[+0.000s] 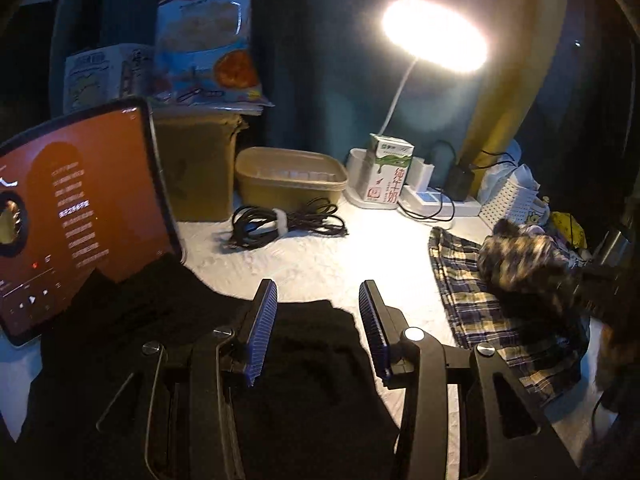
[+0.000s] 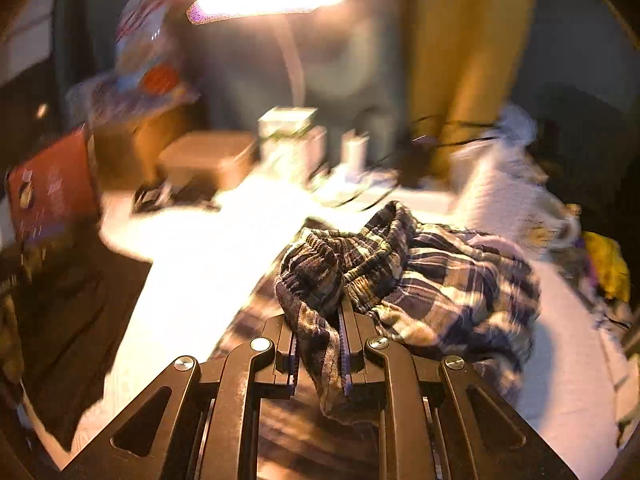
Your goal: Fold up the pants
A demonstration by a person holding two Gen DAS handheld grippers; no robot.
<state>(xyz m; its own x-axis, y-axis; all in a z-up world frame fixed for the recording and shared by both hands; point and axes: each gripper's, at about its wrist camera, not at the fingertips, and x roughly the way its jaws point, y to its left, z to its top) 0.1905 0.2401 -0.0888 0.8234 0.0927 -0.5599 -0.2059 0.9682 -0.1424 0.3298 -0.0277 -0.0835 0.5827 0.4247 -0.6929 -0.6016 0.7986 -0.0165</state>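
Note:
The plaid pants (image 2: 440, 280) lie rumpled on the white table (image 1: 320, 256). My right gripper (image 2: 320, 308) is shut on their bunched elastic waistband, which rises in a heap above the fingers. In the left wrist view the same plaid pants (image 1: 476, 300) spread flat at the right, with the lifted bunch blurred above them. My left gripper (image 1: 318, 292) stands open over a black garment (image 1: 312, 360), with nothing between its blue-padded fingers (image 1: 264, 320).
A lit tablet (image 1: 76, 208) leans at the left. Behind are a cardboard box (image 1: 196, 168), a tan tub (image 1: 290, 178), a coiled black cable (image 1: 280, 222), a milk carton (image 1: 390, 172), a power strip (image 1: 440, 200), a white basket (image 1: 508, 200) and a bright lamp (image 1: 434, 34).

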